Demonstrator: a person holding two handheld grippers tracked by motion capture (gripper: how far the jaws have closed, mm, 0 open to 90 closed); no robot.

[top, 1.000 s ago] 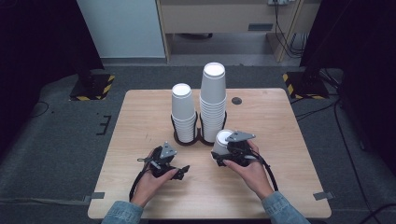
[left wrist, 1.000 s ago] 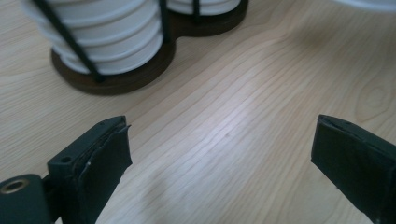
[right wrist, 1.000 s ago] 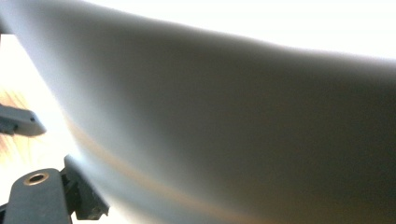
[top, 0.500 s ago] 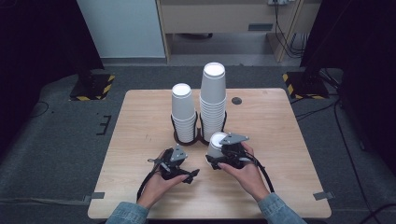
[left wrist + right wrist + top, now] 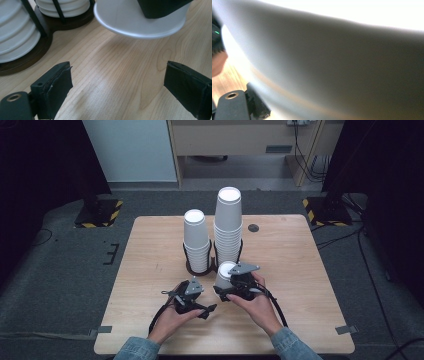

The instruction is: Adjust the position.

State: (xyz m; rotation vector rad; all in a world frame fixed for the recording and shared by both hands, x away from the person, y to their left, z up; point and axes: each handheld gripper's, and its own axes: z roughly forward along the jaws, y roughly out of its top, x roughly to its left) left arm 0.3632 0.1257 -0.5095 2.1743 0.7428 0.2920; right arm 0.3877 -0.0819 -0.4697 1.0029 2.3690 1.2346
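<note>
High view: white paper cup (image 5: 224, 275), upside down, tilted, plain.

Count of items on the wooden table (image 5: 150, 270).

Two stacks of white paper cups: a shorter left stack (image 5: 196, 240) and a taller right stack (image 5: 228, 225), side by side toward the far middle of the table. One dark double holder (image 5: 200, 268) under both stacks, with thin black uprights. One single white cup (image 5: 223, 274), upside down, just near of the taller stack, at the right gripper (image 5: 226, 287). Two handheld grippers in all: left gripper (image 5: 205, 311) near and left of the single cup, jaws apart with nothing between. Two hands, one per gripper. One small dark round spot (image 5: 253, 227) on the table, far right of the stacks. Cups within each stack too many and too tightly nested to count.
</note>
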